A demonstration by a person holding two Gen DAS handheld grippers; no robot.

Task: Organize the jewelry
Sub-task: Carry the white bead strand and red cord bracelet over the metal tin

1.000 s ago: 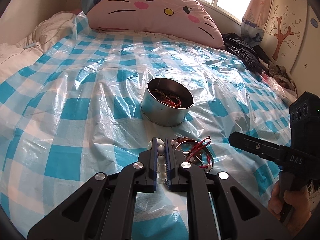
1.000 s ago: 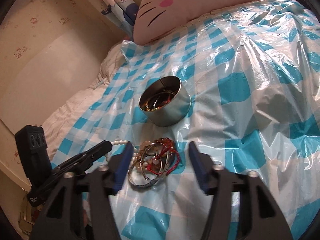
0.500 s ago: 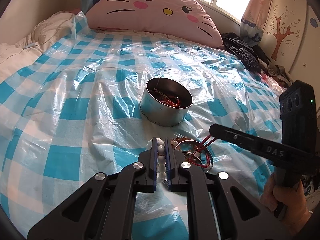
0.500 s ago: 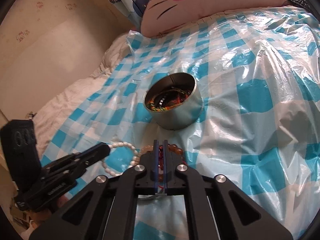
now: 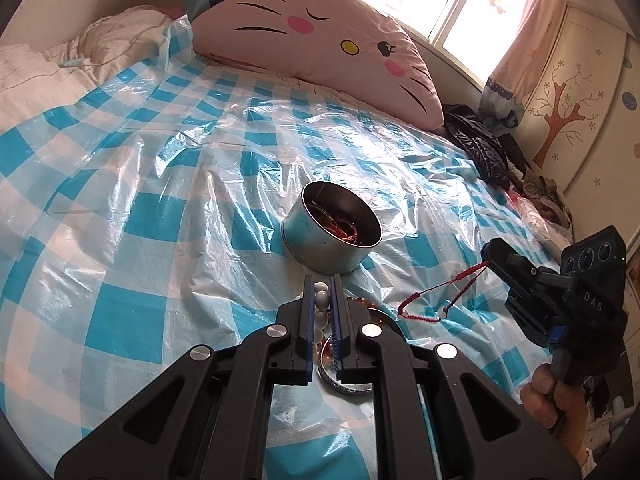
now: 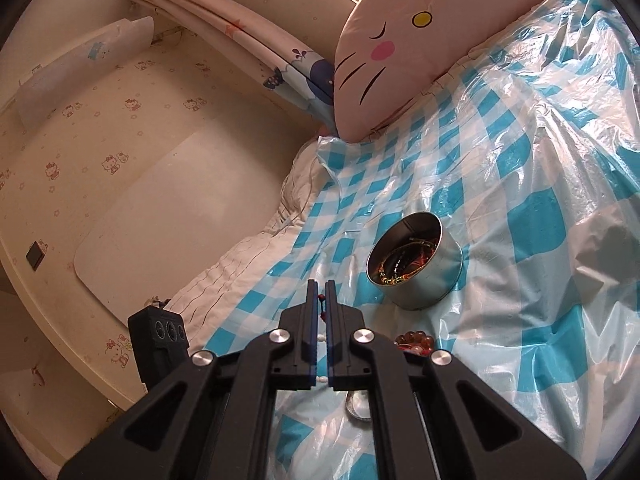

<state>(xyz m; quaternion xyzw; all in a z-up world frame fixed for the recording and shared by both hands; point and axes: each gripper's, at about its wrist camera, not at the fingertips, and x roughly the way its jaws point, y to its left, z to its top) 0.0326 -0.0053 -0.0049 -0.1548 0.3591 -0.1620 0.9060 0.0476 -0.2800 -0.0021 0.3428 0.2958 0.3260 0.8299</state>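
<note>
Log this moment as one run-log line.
left gripper: shut on white bead bracelet | right gripper: shut on red cord bracelet, lifted off bed | tin: open, holds jewelry

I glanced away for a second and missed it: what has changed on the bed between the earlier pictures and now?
The right claw, open over the jewelry pile a second ago, shut on the red cord bracelet and lifted it off the pile, up and to the right. The left claw stayed clamped on the white bead bracelet. The metal tin, amber beads and silver bangle did not move.
</note>
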